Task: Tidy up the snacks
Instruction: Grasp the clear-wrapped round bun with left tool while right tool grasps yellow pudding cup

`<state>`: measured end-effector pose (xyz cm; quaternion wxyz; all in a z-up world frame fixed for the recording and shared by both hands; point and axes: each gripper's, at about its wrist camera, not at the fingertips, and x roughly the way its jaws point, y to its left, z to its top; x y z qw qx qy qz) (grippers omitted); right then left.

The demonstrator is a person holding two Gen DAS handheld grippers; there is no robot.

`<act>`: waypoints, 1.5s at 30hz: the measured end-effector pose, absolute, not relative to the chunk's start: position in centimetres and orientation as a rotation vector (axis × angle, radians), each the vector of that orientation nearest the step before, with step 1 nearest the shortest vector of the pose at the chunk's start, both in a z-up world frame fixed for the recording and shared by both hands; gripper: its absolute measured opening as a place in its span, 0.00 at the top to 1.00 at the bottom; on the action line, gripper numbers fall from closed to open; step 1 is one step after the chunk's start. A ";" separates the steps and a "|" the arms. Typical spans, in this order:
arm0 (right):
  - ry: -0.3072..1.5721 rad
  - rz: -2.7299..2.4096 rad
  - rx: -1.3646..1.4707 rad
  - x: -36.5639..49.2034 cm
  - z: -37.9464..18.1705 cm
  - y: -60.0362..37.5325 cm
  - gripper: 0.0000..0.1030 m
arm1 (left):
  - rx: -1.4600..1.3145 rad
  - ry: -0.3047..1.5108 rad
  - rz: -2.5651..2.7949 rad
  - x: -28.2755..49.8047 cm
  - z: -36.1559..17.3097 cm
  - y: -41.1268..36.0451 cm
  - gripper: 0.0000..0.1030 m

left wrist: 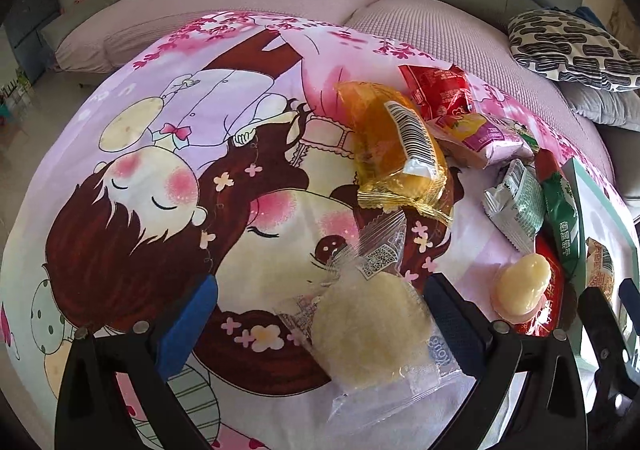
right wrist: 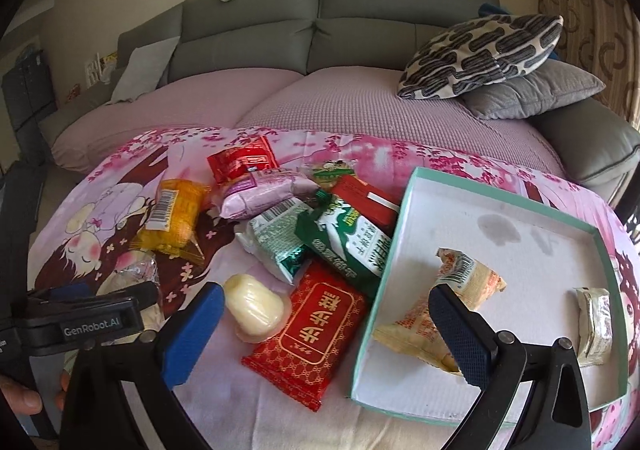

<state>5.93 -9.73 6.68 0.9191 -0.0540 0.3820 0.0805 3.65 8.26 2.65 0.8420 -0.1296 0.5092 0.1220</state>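
Note:
Snack packs lie in a pile on a pink cartoon cloth (left wrist: 160,177). My left gripper (left wrist: 320,326) is open around a clear-wrapped pale round cake (left wrist: 364,330), which lies on the cloth nearer the right finger. An orange pack (left wrist: 396,145) lies beyond it. My right gripper (right wrist: 326,334) is open above a red pack (right wrist: 312,334), with a pale jelly cup (right wrist: 254,306) by its left finger. A teal-rimmed box (right wrist: 600,250) on the right holds a beige pack (right wrist: 452,302) and a small pale pack (right wrist: 596,322).
Green, pink, silver and red packs (right wrist: 340,234) are heaped between the orange pack and the box. A sofa with pink cushions (right wrist: 320,105) and patterned pillows (right wrist: 480,53) stands behind. The left gripper's body (right wrist: 80,326) shows at the right view's left edge.

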 end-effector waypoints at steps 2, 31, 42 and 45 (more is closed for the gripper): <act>0.784 0.193 -0.153 5.8 6.2 -8.5 0.00 | -0.284 1.082 0.251 3.7 2.4 8.4 0.00; 0.860 0.158 -0.357 6.6 1.4 -4.6 0.54 | -0.230 1.016 0.325 3.3 0.2 7.0 0.00; 0.869 0.166 -0.277 6.9 2.0 -5.7 0.57 | -0.213 1.047 0.265 3.4 1.1 7.5 0.18; 0.872 0.164 -0.262 6.9 2.1 -6.0 0.57 | -0.208 1.042 0.242 3.4 1.5 7.3 0.34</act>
